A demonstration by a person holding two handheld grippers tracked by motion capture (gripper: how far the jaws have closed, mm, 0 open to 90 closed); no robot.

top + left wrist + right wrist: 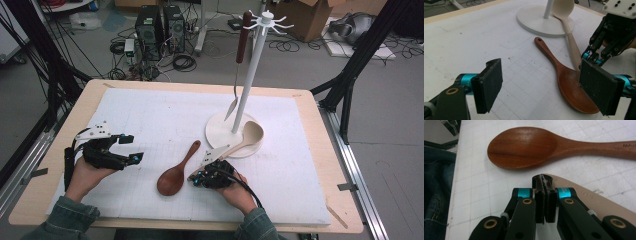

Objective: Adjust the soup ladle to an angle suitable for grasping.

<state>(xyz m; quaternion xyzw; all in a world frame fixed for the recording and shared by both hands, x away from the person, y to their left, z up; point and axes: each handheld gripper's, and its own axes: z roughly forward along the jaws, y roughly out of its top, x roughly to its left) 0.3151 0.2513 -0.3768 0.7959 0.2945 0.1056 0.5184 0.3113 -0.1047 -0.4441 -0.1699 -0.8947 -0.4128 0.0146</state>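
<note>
A dark brown wooden spoon [176, 172] lies flat on the white mat, bowl towards me. A pale wooden spoon [245, 140] rests with its bowl on the round base of the white rack [220, 132] and its handle slanting down to my right gripper [196, 178]. That gripper is shut, pads pressed together, its tips [545, 185] over the pale handle's end [586, 197], just beside the dark spoon's bowl [524, 146]. My left gripper [131, 148] stands open left of the dark spoon with nothing between its pads [490, 82]; the bowl [566, 80] lies past its right-hand pad.
The white rack's pole [250, 75] rises at the back right of the mat, with a brown-handled utensil [242, 45] hanging from its top hooks. The wooden table edge [320, 150] runs around the mat. Computers and cables sit on the floor beyond.
</note>
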